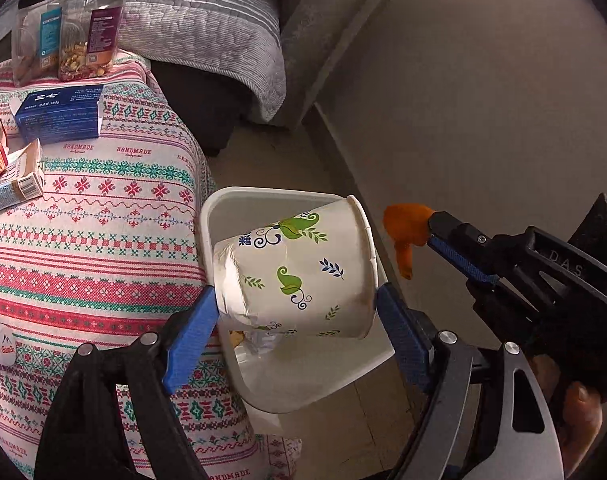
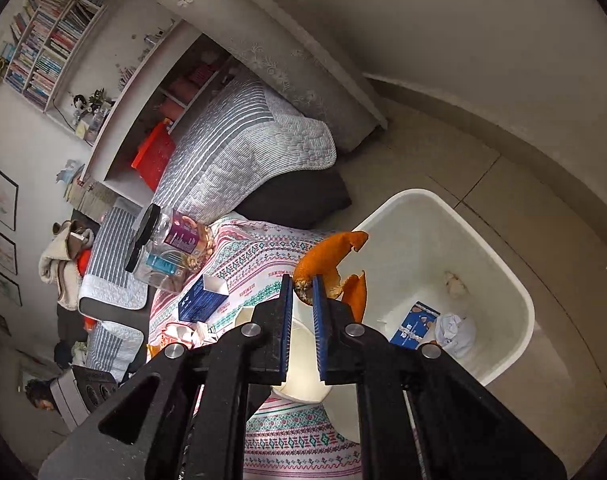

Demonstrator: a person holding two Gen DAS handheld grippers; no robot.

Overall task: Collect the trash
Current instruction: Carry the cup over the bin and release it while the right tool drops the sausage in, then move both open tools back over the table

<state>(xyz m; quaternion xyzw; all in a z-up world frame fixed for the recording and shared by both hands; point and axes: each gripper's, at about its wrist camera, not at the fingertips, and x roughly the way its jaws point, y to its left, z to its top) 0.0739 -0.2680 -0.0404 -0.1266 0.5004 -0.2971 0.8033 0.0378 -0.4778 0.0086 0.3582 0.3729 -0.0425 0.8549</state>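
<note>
My left gripper (image 1: 295, 316) holds a paper cup (image 1: 299, 272) crosswise between its two blue pads, one pad on the cup's base at left, the other at the rim at right. The cup's long axis therefore runs left to right across my fingers, mouth to the right, tilted slightly upward. It is white, printed with green leaves and blue scrolls, and dented near the base.

Directly beyond and below the cup lies the white bin (image 1: 223, 208), which stands on the floor just beside the table's patterned cloth (image 1: 103, 208). The cup hangs over the bin's open mouth, so I judge that release alone would drop it in.

My right gripper (image 2: 303, 286) is closed to a narrow gap on an orange peel (image 2: 327, 256), pinched at its near end; the peel curls up and away from the fingertips, with a second lobe hanging at right. In the left wrist view this gripper (image 1: 429, 226) sits to the right of the cup, with the peel (image 1: 405, 232) at or just past the bin's right rim; I cannot tell which.

Farther in, the bin's floor (image 2: 443, 272) carries a blue carton (image 2: 413, 326) and crumpled white wrapping (image 2: 455, 328). I judge that the peel needs a short carry toward the bin's centre.

On the far cloth stand a blue box (image 1: 59, 114) and two clear jars (image 1: 69, 28).
</note>
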